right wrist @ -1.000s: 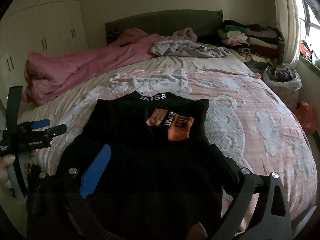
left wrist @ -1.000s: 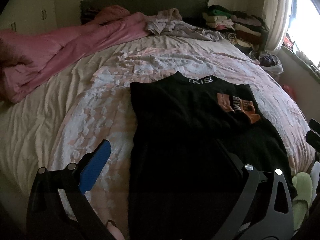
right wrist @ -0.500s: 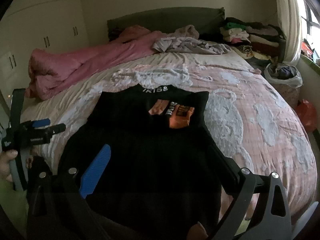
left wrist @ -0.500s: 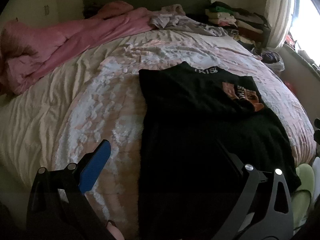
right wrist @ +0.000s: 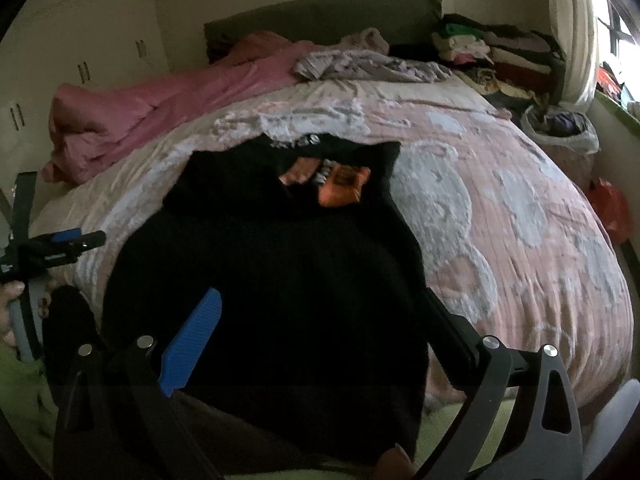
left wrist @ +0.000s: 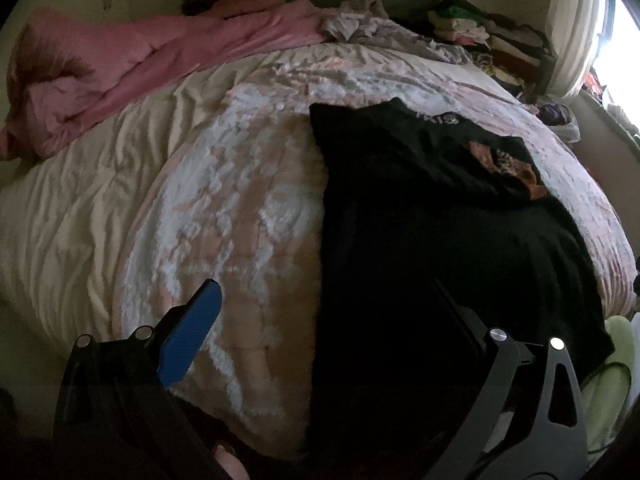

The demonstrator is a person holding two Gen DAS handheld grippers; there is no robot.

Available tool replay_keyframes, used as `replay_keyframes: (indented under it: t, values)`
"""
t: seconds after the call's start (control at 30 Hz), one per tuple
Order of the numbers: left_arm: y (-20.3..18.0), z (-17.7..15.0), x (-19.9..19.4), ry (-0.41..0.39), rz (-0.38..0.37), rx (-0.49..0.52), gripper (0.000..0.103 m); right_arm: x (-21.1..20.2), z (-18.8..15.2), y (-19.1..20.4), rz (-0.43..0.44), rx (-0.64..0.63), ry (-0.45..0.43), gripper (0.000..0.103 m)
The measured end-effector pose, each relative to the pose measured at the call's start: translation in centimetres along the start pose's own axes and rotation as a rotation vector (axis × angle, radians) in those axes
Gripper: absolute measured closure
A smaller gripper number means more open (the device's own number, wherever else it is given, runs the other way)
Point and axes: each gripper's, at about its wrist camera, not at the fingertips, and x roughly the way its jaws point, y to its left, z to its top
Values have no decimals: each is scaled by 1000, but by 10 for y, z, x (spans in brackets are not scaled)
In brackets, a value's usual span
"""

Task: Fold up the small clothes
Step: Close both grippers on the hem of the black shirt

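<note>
Black shirt point(right wrist: 272, 288) flat on bed point(right wrist: 520, 208); left gripper point(left wrist: 320, 312), right gripper point(right wrist: 320, 312) both released.

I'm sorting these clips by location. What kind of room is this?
Most likely a home bedroom: a large bed with a pink patterned quilt, a dark upholstered headboard, white built-in wardrobe doors, and stacks of folded clothes beside the window.

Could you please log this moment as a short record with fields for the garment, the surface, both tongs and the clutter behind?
garment: black shirt with orange print, lying flat, sleeves folded in
surface: pink patterned bedspread
left tongs: open, empty, over the shirt's left edge
right tongs: open, empty, over the shirt's lower part
behind: pink duvet, grey garment, stacked clothes
</note>
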Motion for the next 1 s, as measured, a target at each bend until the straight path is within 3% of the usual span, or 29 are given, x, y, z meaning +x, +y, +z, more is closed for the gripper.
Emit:
replay_keyframes:
  t: [0.3,0.67,0.83,1.0]
  values:
    - [14,-32,12,70,-6,-27,10,13,-36,-39,-51,76,89,6]
    - [17,-59,21,154,-40,-19,19,36,-60,-55,3,130,211,8]
    - [16,-72,24,193,-60,-11,20,50,-65,-55,33,146,250,15]
    - [16,-80,26,220,-82,-27,21,57,-68,-56,76,163,266,40]
